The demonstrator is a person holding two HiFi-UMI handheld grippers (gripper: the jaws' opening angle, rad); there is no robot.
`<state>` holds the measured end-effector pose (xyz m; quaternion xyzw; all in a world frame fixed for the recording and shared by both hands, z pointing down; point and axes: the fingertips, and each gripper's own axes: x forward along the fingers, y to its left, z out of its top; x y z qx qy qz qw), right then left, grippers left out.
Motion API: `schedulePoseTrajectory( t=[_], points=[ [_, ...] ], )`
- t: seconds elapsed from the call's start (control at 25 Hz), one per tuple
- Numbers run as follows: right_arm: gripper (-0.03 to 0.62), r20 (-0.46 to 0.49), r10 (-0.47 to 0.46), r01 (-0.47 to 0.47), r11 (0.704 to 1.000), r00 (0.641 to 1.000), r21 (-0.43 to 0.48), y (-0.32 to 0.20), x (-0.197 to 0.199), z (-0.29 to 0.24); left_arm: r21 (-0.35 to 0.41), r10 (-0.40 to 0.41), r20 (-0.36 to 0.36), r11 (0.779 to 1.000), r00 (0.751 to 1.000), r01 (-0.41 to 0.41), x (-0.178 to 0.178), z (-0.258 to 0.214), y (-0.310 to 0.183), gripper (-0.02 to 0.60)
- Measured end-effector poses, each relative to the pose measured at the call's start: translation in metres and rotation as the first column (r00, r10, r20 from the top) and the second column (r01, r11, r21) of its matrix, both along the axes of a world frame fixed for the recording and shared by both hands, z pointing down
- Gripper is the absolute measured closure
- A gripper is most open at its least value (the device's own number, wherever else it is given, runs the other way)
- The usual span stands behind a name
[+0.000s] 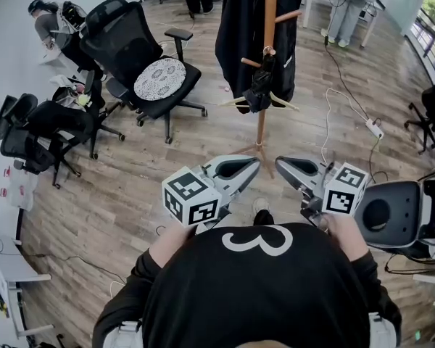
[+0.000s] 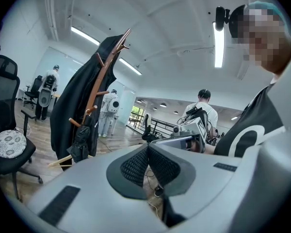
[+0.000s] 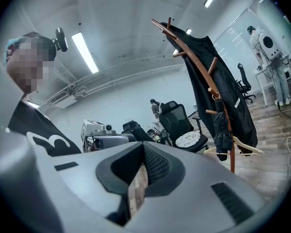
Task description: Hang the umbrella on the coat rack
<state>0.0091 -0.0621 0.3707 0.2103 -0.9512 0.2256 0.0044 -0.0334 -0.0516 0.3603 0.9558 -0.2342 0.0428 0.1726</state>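
Head view: furled black umbrella [image 1: 259,87] on rack [image 1: 270,13]; left tool [image 1: 256,163], right tool [image 1: 278,163] pressed together

Head cam sat on the person's head, facing fwd & steeply down. It showed their own shoulders at the bottom edge, the left gripper [image 1: 254,164] and right gripper [image 1: 281,164] close below centre, and the coat rack [image 1: 270,9] farther off at top. The left gripper cam rode behind its own fingers and looked roughly level along them. The fingers filled the lower frame, v. near, w/ the rack off to the left and the other gripper at right. The right gripper cam mirrored that, w/ the rack to the right and the other gripper at left. All 3 views shared the rack, the umbrella [image 1: 259,85] on it and the office chair [image 1: 119,31].
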Motion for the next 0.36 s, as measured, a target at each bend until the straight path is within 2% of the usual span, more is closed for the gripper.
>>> schedulePoseTrajectory(
  t=[0.36],
  points=[
    [0.568, 0.003, 0.035, -0.035, 0.999, 0.999, -0.011, 0.012, 0.013, 0.013, -0.01, -0.022, -0.001, 1.0, 1.0, 0.022, 0.003, 0.011, 0.008, 0.565]
  ],
)
